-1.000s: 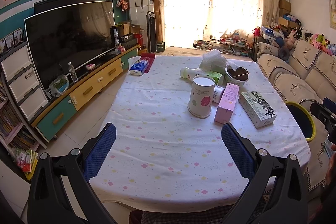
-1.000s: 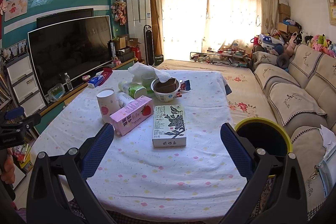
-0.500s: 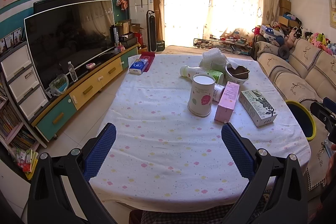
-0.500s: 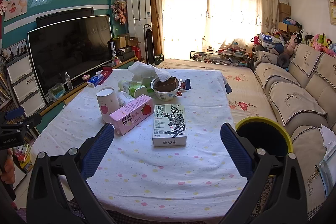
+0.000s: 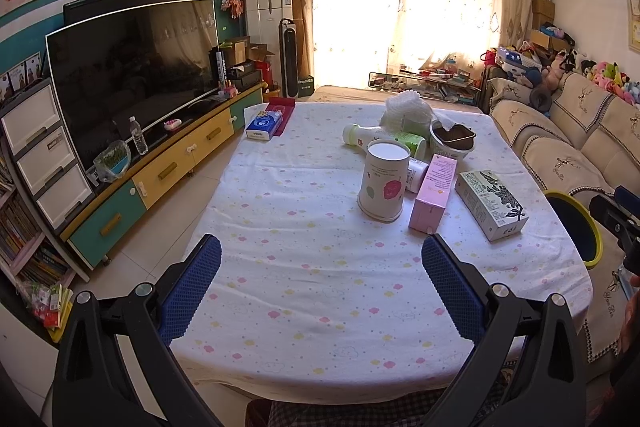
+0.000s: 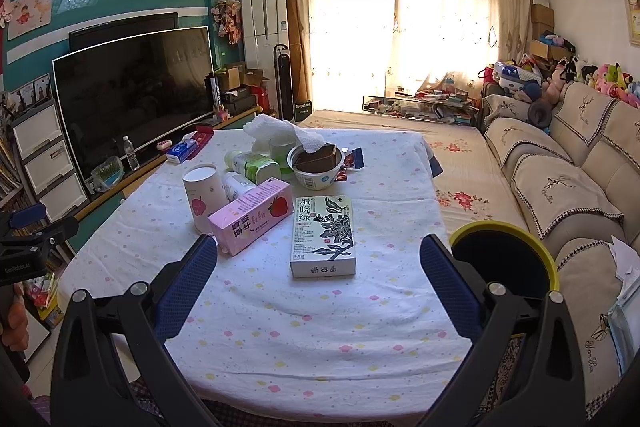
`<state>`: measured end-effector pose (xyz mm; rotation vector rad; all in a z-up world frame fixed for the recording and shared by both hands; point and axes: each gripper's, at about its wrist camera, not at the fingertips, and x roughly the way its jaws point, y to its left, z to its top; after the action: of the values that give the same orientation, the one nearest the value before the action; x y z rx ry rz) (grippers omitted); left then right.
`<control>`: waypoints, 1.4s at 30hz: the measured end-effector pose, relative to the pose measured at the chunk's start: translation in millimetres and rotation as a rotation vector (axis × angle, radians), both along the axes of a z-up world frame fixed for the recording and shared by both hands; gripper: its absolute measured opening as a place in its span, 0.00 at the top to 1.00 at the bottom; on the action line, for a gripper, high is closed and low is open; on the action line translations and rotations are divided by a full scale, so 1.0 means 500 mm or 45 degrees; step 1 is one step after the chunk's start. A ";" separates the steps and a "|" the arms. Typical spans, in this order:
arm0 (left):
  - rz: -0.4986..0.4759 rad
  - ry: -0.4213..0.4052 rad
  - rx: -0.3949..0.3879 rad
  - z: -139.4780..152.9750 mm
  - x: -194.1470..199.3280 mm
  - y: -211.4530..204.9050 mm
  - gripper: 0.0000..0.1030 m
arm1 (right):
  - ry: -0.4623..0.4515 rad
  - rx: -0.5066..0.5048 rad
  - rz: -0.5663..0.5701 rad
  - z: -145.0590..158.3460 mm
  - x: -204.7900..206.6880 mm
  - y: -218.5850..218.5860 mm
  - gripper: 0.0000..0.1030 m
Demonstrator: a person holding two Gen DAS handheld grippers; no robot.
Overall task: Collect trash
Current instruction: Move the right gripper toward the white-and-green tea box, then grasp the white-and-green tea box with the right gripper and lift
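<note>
Trash is clustered on the spotted tablecloth (image 5: 304,267): a white paper tube (image 5: 383,179) (image 6: 202,195), a pink carton (image 5: 434,194) (image 6: 252,219), a green-and-white flowered box (image 5: 491,203) (image 6: 323,235), a bowl (image 6: 316,167) under crumpled tissue (image 6: 282,133), and lying bottles (image 5: 374,135). A yellow-rimmed black bin (image 6: 504,261) (image 5: 576,227) stands right of the table. My left gripper (image 5: 320,287) is open over the near table edge, short of the tube. My right gripper (image 6: 318,279) is open just short of the flowered box. Neither holds anything.
A blue tissue pack (image 5: 262,125) and red item (image 5: 282,107) lie at the far left corner. A TV (image 5: 132,75) on a low cabinet (image 5: 160,167) runs along the left. A sofa (image 6: 560,187) lines the right wall. A person's hand (image 6: 18,315) holds the other gripper at the left edge.
Both grippers have crept slightly forward toward the trash; the objects look a little nearer. Both stay open and nothing on the table has moved.
</note>
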<state>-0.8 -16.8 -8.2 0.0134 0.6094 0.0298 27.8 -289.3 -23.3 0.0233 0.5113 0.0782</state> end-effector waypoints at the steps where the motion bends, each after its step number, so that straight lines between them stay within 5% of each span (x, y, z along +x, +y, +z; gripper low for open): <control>1: 0.000 0.003 0.000 0.000 0.002 0.000 0.04 | 0.000 0.001 0.001 0.000 0.000 0.000 0.06; 29: 0.001 0.019 0.002 -0.008 0.008 0.001 0.04 | 0.017 0.006 -0.002 -0.021 0.000 0.001 0.06; 42: 0.011 0.083 -0.018 -0.041 0.036 0.012 0.04 | 0.203 0.032 -0.017 -0.143 0.120 -0.016 0.06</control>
<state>17.3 -11.0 -28.7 -0.0017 0.6746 0.0332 87.6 -297.5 -95.0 0.0578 0.6694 0.0700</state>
